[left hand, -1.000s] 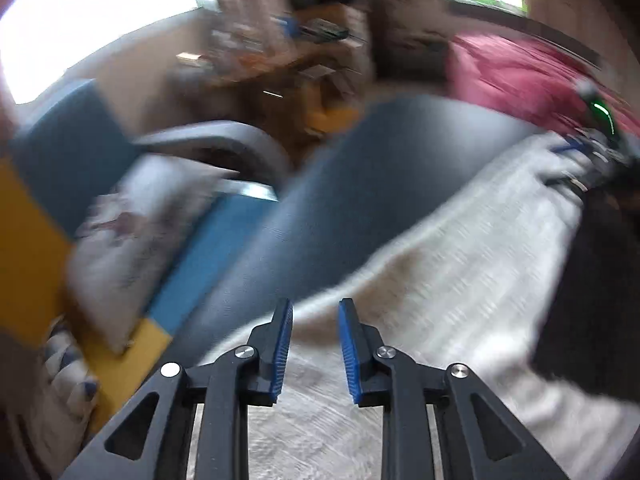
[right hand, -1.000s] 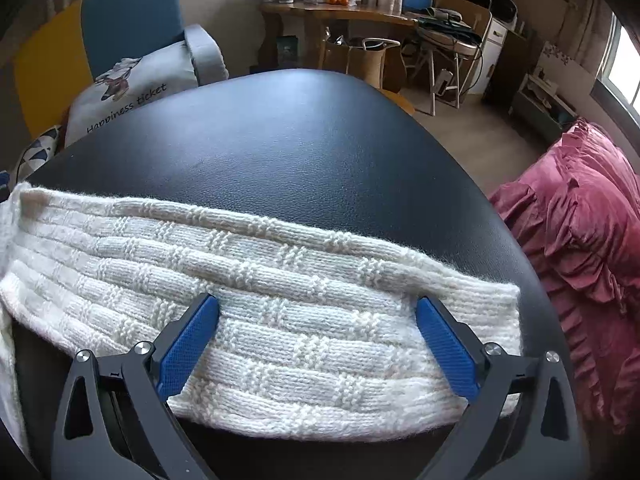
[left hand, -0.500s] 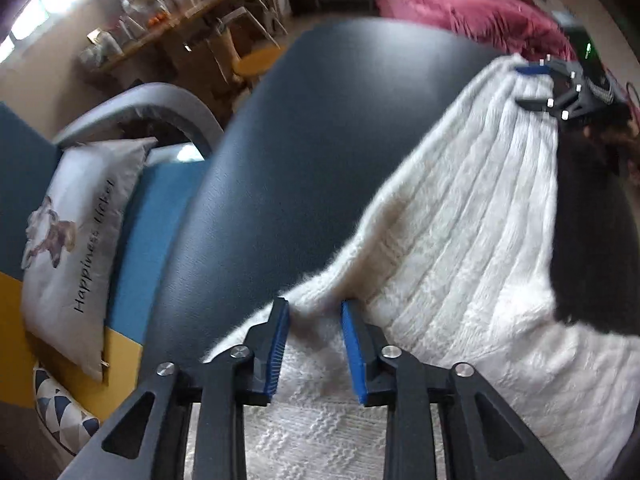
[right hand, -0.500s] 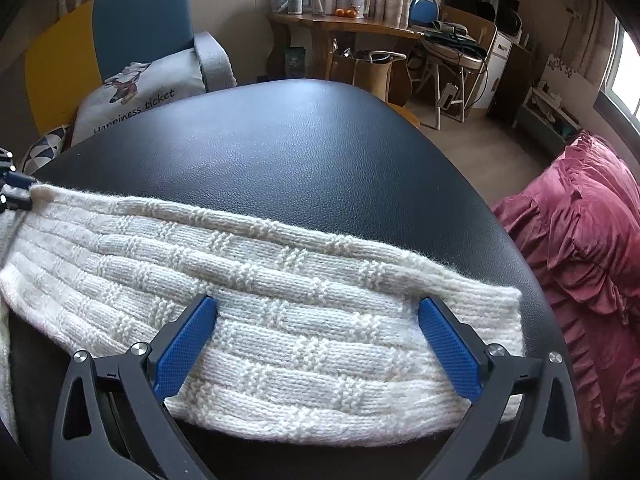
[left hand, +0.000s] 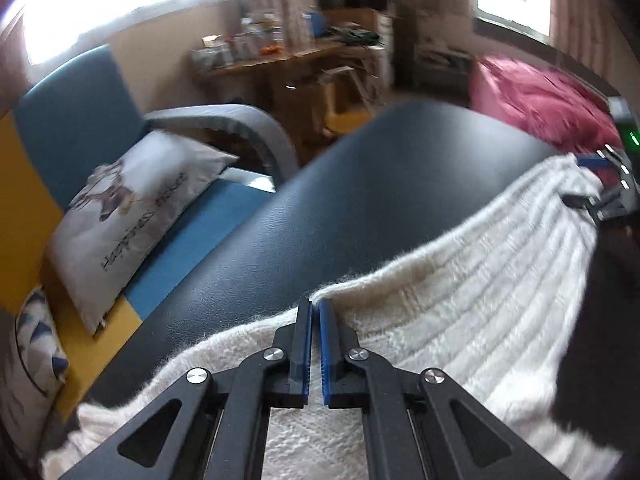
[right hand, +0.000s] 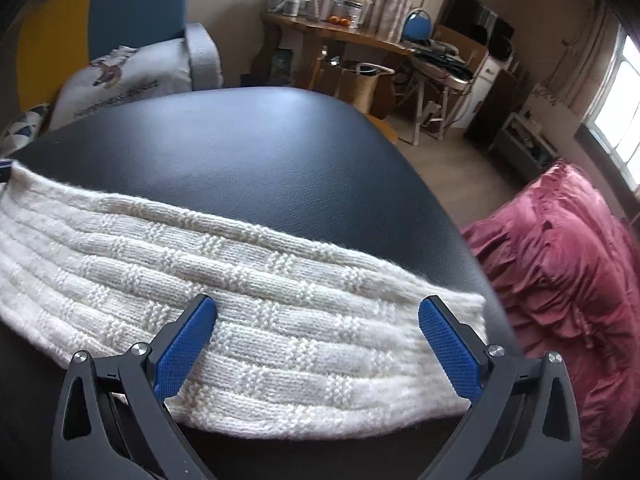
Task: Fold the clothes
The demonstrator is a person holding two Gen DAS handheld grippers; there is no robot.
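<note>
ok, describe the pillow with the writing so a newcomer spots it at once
Start at the blue and yellow sofa left of the black table. The pillow leans against its blue seat by the grey armrest. It is pale grey with a small printed figure and a line of dark script; the cushion below it has blue triangles instead.

Left wrist view motion-blurred: desk clutter (left hand: 280,46) unreadable, cushion print (left hand: 144,228) smeared. White knit garment (left hand: 460,292) cut off by bottom edge and by a dark unidentified mass (left hand: 600,320) at right; fabric pinched between left gripper (left hand: 315,312) pads mostly hidden. Right gripper (left hand: 600,184) only partly visible at far right edge; garment's left end (right hand: 24,216) runs out of the right wrist view.
</note>
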